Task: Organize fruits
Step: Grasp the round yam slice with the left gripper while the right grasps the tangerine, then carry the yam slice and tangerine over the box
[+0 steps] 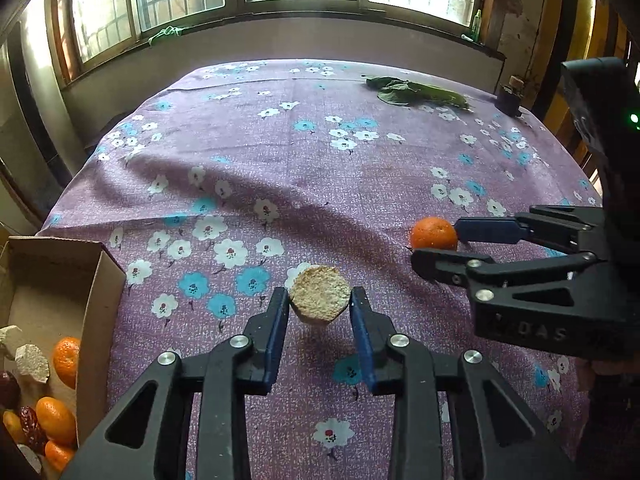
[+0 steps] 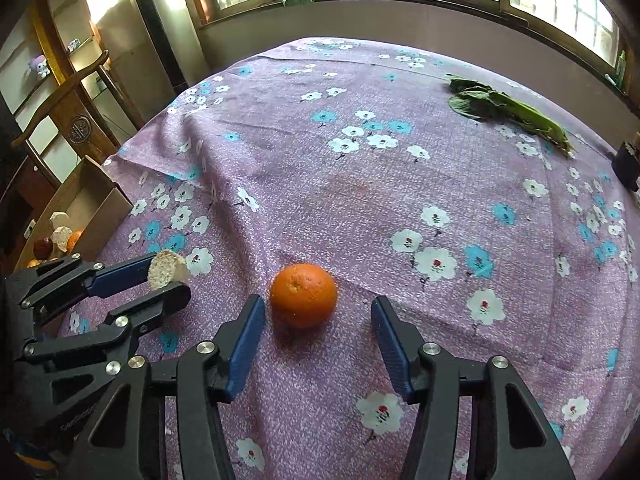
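Two blue pads of the left gripper point(image 1: 320, 300) clamp a pale, rough-cut fruit piece point(image 1: 319, 298) above the floral tablecloth point(image 1: 280, 168); a cardboard box point(image 1: 100, 280) of fruit sits far left. From the right wrist, the right gripper point(image 2: 318, 312) stands apart around an orange point(image 2: 303, 294) resting on the cloth, neither pad pressing it.

The cardboard box point(image 1: 96, 320) of fruit is cut off at the frame edge.
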A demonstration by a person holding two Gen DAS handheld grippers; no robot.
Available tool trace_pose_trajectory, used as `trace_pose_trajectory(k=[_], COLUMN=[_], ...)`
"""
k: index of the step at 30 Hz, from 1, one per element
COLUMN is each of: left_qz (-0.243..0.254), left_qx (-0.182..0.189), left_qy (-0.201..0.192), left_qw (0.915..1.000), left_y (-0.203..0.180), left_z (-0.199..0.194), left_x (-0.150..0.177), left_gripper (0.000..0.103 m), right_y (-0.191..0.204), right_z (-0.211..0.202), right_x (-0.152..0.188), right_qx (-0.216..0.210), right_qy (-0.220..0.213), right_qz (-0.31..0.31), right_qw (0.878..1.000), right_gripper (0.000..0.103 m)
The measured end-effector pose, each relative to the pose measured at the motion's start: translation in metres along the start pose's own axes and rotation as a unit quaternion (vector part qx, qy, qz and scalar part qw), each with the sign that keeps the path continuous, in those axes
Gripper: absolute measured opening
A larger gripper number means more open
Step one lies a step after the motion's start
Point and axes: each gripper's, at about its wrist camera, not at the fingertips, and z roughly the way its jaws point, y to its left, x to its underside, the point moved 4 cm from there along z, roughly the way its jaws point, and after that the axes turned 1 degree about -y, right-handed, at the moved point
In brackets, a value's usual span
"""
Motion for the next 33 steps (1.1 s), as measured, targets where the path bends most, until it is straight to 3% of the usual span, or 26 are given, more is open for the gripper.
trace_pose_trajectory(k=[2,4,7,16,23,33], left_qz=[-0.003,-0.006,-0.011,-0.023,-0.028,-0.041], left_qx=[-0.001,-0.005,-0.006,0.009,0.011,-0.018], left_qy=[0.001,0.003,0.0,-0.013,-0.03,-0.047], left_qw=[1.0,1.0,0.9999,0.9996,0.9991,0.9979], left_y=[0.001,0.002,0.005,0.009,0.024,0.055], left_z=[-0.001,-0.003,-0.008,-0.033,-0.068,-0.107], left_x=[0.002,0.004,0.005,0.014,0.031,0.055], left_gripper=[0.03,0.03,0.03,0.03,0.03,0.03], right_y=[0.0,-0.001,-0.001,0.002,0.03,0.083], right_z=[0.002,0.001,-0.006,-0.042,-0.071,-0.077], right_x=[-0.003,-0.004,0.003,0.027,0.043,0.058], right_qx=[0.002,0.0,0.019,0.018,0.009,-0.029], right_qy=[-0.006,-0.004,0.001,-0.008,-0.026,-0.03], right_qz=[0.002,0.002,-0.008,0.004,-0.002,-0.02], right_qw=[1.0,1.0,1.0,1.0,1.0,0.999], right_gripper=[0.05,0.037,0.037,0.036,0.037,0.037])
